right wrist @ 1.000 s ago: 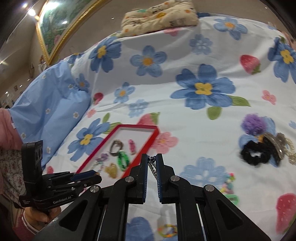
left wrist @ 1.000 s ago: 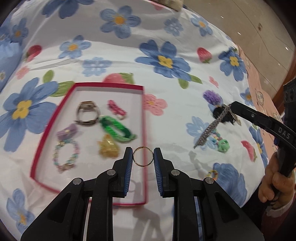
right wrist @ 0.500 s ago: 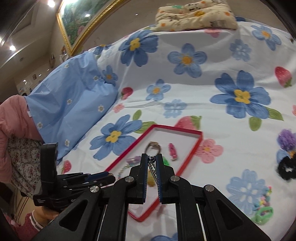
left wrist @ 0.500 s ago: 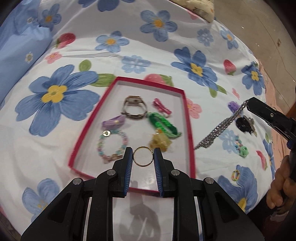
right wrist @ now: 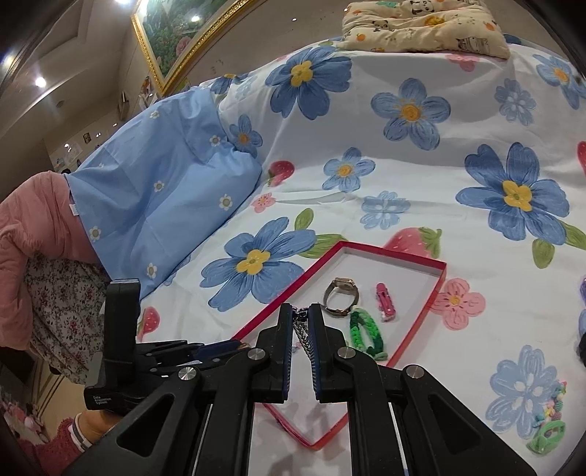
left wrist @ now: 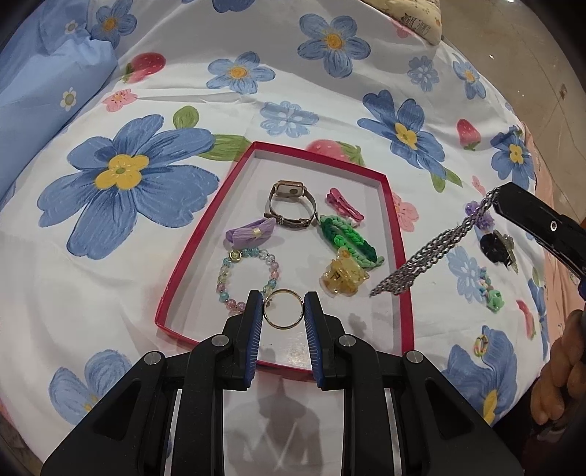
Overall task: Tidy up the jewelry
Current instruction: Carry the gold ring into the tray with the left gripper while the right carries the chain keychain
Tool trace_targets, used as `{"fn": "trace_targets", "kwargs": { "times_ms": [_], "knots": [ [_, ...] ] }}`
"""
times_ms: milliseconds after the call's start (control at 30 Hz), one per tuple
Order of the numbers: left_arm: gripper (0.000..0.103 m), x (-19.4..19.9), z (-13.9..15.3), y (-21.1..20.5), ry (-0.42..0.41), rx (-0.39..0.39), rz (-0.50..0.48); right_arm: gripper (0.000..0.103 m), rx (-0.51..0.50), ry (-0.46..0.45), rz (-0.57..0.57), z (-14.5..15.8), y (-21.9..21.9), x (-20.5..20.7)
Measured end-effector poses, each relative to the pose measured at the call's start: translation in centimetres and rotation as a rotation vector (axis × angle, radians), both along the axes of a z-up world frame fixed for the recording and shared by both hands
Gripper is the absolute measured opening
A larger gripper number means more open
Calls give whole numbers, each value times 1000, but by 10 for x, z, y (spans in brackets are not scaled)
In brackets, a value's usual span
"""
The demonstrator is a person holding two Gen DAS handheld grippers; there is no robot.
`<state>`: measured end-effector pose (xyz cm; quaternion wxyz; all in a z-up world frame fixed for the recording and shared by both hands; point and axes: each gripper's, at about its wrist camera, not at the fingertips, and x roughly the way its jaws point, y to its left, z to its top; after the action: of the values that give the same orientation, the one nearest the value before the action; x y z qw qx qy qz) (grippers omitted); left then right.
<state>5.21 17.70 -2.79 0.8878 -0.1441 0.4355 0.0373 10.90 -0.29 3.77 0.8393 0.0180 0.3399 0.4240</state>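
Note:
A red-rimmed tray [left wrist: 392, 205] lies on the flowered bedspread and holds a watch [left wrist: 289, 205], a pink clip [left wrist: 344, 203], a green braided band [left wrist: 348, 238], a purple tie [left wrist: 251, 232], a bead bracelet [left wrist: 249, 278] and a yellow claw clip [left wrist: 342, 276]. My left gripper [left wrist: 284, 309] is shut on a thin gold ring [left wrist: 284, 309] above the tray's near end. My right gripper [right wrist: 301, 318] is shut on a silver chain [left wrist: 428, 252], which hangs over the tray's right rim [right wrist: 421, 322].
On the spread right of the tray lie a black scrunchie [left wrist: 494, 247], a purple pompom tie [left wrist: 483, 216], a pastel bead bracelet [left wrist: 489, 289] and a small coloured ring [left wrist: 480, 344]. A blue pillow [right wrist: 164, 190] lies left. A panda cushion [right wrist: 421, 25] sits far back.
Both grippers have moved left toward the tray. The gold ring now hangs above the tray's near end and the chain above its right rim.

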Motion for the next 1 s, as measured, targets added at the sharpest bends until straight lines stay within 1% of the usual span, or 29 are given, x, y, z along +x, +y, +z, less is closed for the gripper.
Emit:
{"fn": "trace_targets", "kwargs": {
  "times_ms": [133, 267, 467, 667, 1000],
  "knots": [
    [21, 6, -10, -1, 25, -3, -15, 8, -17, 29, 12, -14, 7, 1],
    [21, 14, -22, -1, 57, 3, -25, 8, -44, 74, 14, -36, 12, 5],
    [21, 25, -37, -2, 92, 1, -39, 7, -81, 130, 6, -64, 12, 13],
    [21, 33, -52, -6, 126, 2, -62, 7, -131, 166, 6, -86, 14, 18],
    [21, 39, -58, -7, 146, 21, -69, 7, -207, 219, 29, -114, 24, 25]
  ]
}}
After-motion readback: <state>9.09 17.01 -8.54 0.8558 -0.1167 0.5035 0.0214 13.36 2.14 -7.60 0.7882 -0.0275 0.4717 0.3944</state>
